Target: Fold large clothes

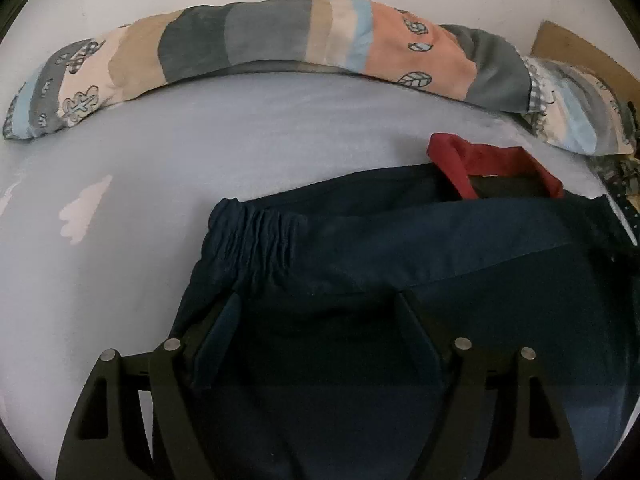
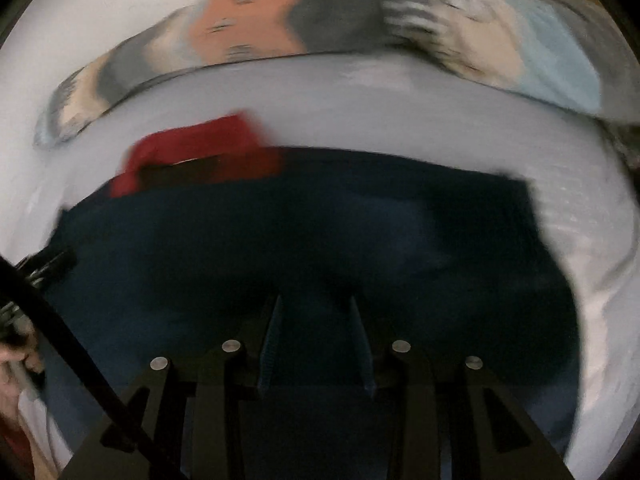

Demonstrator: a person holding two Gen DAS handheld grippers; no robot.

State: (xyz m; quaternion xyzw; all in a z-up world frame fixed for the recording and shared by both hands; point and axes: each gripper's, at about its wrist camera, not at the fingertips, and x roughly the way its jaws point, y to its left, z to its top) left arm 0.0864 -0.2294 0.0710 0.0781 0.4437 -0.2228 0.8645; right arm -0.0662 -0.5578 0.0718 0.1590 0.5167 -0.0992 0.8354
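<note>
Pale blue bedding (image 1: 208, 148) spreads under everything, with a patchwork quilt roll (image 1: 256, 44) along the far edge against a white wall. From the left, your left gripper (image 1: 316, 312) hangs over the navy garment (image 1: 420, 240), just inside its gathered elastic corner (image 1: 256, 232). Its jaws stand wide apart, and nothing is pinched between them; the cloth lies flat below. Further right, a red collar (image 1: 480, 160) of a second piece pokes out from beneath the far edge of the navy one.

In the right wrist view, which is blurred, your right gripper (image 2: 316, 312) sits over the middle of the same navy garment (image 2: 320, 220), jaws set narrowly apart. I cannot tell whether any fabric is caught between them; it looks like none is. A hand (image 2: 12, 360) shows at the left margin.

You seem to be between folds: the garment lies doubled and flat, and both tools are coming in for a fresh hold. Next you need each gripper lowered to an edge or corner, left at the elastic side, right further along, then closed on the cloth together.
</note>
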